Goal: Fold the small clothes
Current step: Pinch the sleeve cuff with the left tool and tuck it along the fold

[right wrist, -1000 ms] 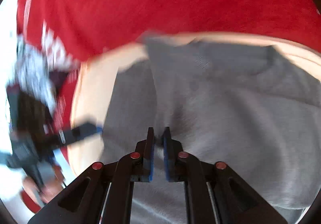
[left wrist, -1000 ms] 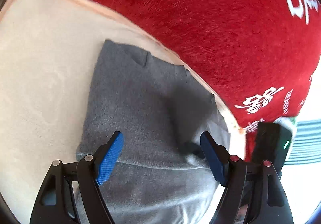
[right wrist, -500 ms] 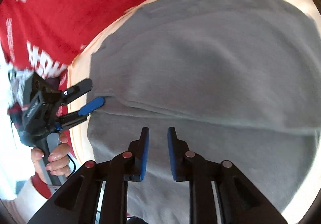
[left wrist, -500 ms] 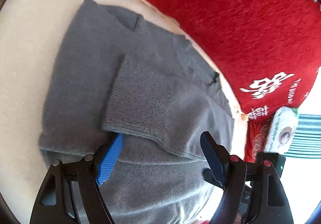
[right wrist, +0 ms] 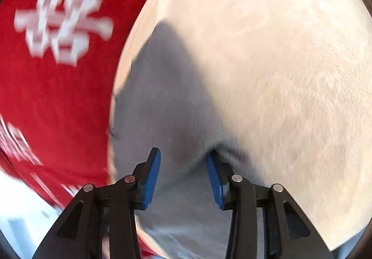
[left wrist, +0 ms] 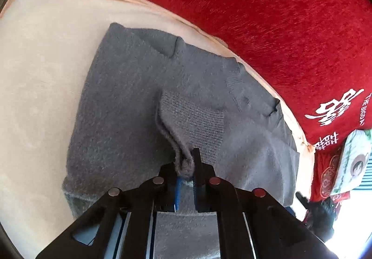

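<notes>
A small grey knitted sweater [left wrist: 121, 108] lies on a round cream cushion [left wrist: 39, 68]. Its ribbed sleeve cuff [left wrist: 195, 119] is folded over the body. My left gripper [left wrist: 186, 166] is shut on the edge of that cuff and holds it just above the body. In the right wrist view, which is blurred, my right gripper [right wrist: 183, 175] is open, its blue pads either side of the grey sweater [right wrist: 167, 101] near the edge of the cushion [right wrist: 279, 73].
A red cloth with white characters [left wrist: 279, 15] surrounds the cushion and also shows in the right wrist view [right wrist: 53, 73]. A pack of wipes [left wrist: 353, 161] lies at the right edge, with a dark object below it.
My left gripper has closed on the sleeve cuff, which was lying loose between open fingers. My right gripper has opened wider and swung away toward the sweater's edge.
</notes>
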`<state>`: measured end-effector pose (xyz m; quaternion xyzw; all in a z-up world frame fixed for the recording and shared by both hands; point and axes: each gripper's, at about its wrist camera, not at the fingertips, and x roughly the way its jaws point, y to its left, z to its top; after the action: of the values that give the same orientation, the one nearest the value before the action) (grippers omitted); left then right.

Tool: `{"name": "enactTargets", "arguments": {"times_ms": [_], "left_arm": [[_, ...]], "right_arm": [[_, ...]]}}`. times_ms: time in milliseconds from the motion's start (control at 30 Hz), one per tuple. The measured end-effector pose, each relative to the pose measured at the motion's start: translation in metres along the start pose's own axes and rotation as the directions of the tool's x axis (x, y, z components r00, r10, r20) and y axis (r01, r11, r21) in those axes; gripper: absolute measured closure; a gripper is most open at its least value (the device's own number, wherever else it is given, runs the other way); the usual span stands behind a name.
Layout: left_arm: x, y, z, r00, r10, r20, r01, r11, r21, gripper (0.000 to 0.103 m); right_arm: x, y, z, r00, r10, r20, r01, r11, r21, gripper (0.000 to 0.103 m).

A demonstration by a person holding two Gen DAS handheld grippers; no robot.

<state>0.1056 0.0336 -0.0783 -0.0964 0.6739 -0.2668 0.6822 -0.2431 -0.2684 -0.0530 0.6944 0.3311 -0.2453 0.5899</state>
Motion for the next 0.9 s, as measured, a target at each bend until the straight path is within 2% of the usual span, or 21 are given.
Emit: {"name": "enactTargets", "arguments": {"times_ms": [33, 67, 133, 200, 267, 333, 367, 433, 500, 567, 667, 733, 800, 833, 867, 900], "left_arm": [[-0.004, -0.001, -0.001, 1.000, 0.006, 0.014, -0.006, 1.000, 0.005, 0.094], [-0.007, -0.003, -0.003, 1.000, 0.005, 0.024, -0.006, 1.000, 0.009, 0.094], [-0.011, -0.004, -0.008, 0.999, 0.006, 0.032, -0.006, 1.000, 0.024, 0.094], [-0.010, -0.002, -0.013, 0.999, 0.021, 0.025, -0.022, 0.999, 0.037, 0.094], [-0.005, 0.000, -0.018, 0.999, 0.046, 0.017, -0.047, 0.998, 0.043, 0.094], [-0.008, 0.005, -0.021, 0.998, 0.053, 0.023, -0.054, 0.997, 0.051, 0.094], [-0.010, 0.006, -0.022, 0.998, 0.055, 0.027, -0.056, 0.997, 0.058, 0.094], [-0.015, 0.006, -0.023, 0.997, 0.064, 0.031, -0.066, 0.995, 0.078, 0.094], [-0.016, 0.007, -0.022, 0.997, 0.071, 0.026, -0.073, 0.993, 0.094, 0.094], [-0.015, 0.004, -0.020, 0.997, 0.074, 0.026, -0.076, 0.993, 0.095, 0.094], [-0.016, -0.001, -0.016, 0.997, 0.070, 0.036, -0.073, 0.993, 0.088, 0.094], [-0.017, -0.003, -0.013, 0.996, 0.074, 0.040, -0.077, 0.992, 0.095, 0.094], [-0.017, -0.005, -0.012, 0.995, 0.089, 0.035, -0.093, 0.989, 0.115, 0.094], [-0.016, -0.006, -0.013, 0.995, 0.097, 0.034, -0.101, 0.987, 0.124, 0.094], [-0.016, -0.007, -0.013, 0.994, 0.106, 0.033, -0.109, 0.985, 0.131, 0.094], [-0.016, -0.009, -0.014, 0.993, 0.111, 0.032, -0.114, 0.985, 0.131, 0.094]], "right_arm": [[-0.002, 0.002, 0.005, 1.000, -0.013, 0.007, 0.013, 1.000, -0.003, 0.089], [-0.005, 0.008, 0.009, 1.000, -0.026, 0.010, 0.026, 0.999, -0.042, 0.096], [-0.012, 0.025, 0.014, 0.998, -0.059, 0.007, 0.060, 0.982, -0.180, 0.096], [-0.013, 0.030, 0.015, 0.995, -0.104, -0.002, 0.100, 0.958, -0.268, 0.096], [-0.007, 0.022, 0.017, 0.989, -0.141, -0.039, 0.123, 0.946, -0.300, 0.096], [-0.001, 0.009, 0.019, 0.984, -0.152, -0.095, 0.120, 0.954, -0.274, 0.095], [0.000, 0.007, 0.019, 0.983, -0.144, -0.112, 0.110, 0.957, -0.269, 0.092], [-0.010, 0.011, 0.017, 0.980, -0.149, -0.133, 0.103, 0.948, -0.302, 0.079], [-0.021, 0.015, 0.014, 0.981, -0.151, -0.125, 0.100, 0.935, -0.342, 0.059], [-0.043, 0.015, 0.021, 0.987, -0.142, -0.079, 0.105, 0.928, -0.356, 0.057], [-0.050, 0.003, 0.038, 0.992, -0.118, -0.044, 0.100, 0.952, -0.291, 0.057], [-0.034, -0.004, 0.047, 0.993, -0.080, -0.083, 0.057, 0.966, -0.251, 0.057], [-0.012, -0.006, 0.052, 0.985, -0.054, -0.165, 0.014, 0.972, -0.235, 0.057], [0.003, -0.005, 0.050, 0.975, -0.060, -0.215, 0.006, 0.970, -0.242, 0.061], [0.012, 0.002, 0.044, 0.972, -0.091, -0.215, 0.031, 0.963, -0.266, 0.084], [0.013, 0.006, 0.044, 0.970, -0.135, -0.204, 0.068, 0.951, -0.302, 0.087]]}}
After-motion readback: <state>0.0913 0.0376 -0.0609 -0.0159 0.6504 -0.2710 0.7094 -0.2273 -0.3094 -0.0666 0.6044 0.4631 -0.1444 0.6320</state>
